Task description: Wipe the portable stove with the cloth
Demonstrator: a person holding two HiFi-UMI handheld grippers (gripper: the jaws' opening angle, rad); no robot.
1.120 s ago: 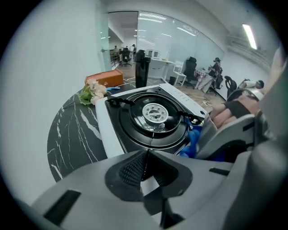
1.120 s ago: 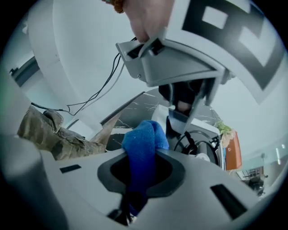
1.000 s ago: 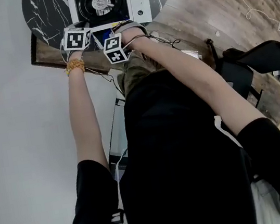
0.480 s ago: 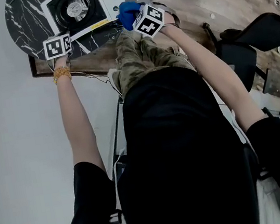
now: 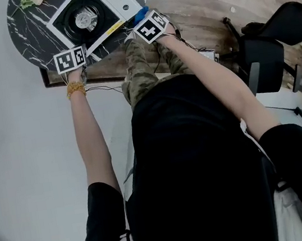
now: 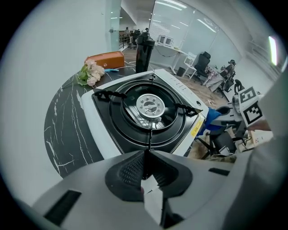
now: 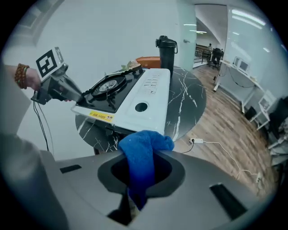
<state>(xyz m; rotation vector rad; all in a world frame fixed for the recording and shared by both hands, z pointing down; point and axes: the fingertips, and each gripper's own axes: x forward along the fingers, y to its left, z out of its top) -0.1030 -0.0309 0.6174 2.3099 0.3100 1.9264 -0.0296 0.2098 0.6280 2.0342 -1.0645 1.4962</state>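
Note:
The white portable stove (image 5: pixel 100 6) with its black burner (image 6: pixel 150 106) sits on a round black marble table (image 5: pixel 25 26). My right gripper (image 5: pixel 150 26) is shut on a blue cloth (image 7: pixel 143 150) that bulges out of its jaws. It hovers off the stove's near right corner, beyond the table edge. The cloth (image 5: pixel 139 15) is not touching the stove (image 7: pixel 135 96). My left gripper (image 6: pixel 146 164) is shut, pointing down just before the stove's near left side. Its tip (image 7: pixel 80 98) sits close to that corner; contact is not visible.
Behind the stove stand a black bottle (image 7: pixel 166 51), an orange pouch (image 6: pixel 105 59) and a small flower bunch (image 6: pixel 89 74). A black office chair (image 5: pixel 276 52) stands on the wood floor at the right, where a cable with a plug (image 7: pixel 196 141) lies.
The right gripper, earlier beside the left one in front of the stove, has swung right with the blue cloth and rolled over. The left gripper has shifted left along the table edge.

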